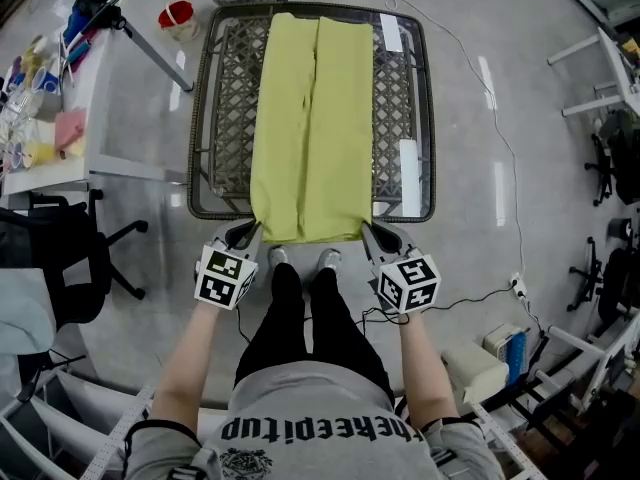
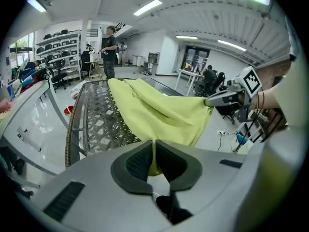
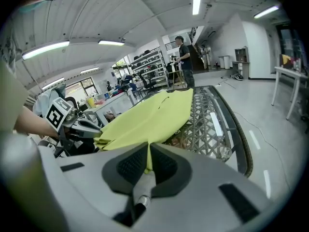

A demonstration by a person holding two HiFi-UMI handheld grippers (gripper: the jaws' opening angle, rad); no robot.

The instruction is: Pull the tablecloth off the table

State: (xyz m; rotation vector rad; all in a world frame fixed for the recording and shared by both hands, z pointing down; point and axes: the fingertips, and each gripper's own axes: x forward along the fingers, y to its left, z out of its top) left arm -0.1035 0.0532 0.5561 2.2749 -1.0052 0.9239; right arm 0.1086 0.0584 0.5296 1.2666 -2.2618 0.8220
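Our left gripper [image 1: 250,234] and right gripper [image 1: 370,231] each pinch a corner of the cloth [image 1: 312,118] just off the near edge of the table [image 1: 200,108], so we can drag it off evenly.

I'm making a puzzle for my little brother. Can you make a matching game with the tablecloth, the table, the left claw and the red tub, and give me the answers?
Things:
1. tablecloth
2. table
3. left claw
4. red tub

Matches:
A. on the floor past the table's far left corner
B. yellow-green
C. shut on a near corner of the cloth
D. dark woven lattice

Pairs: 1-B, 2-D, 3-C, 4-A
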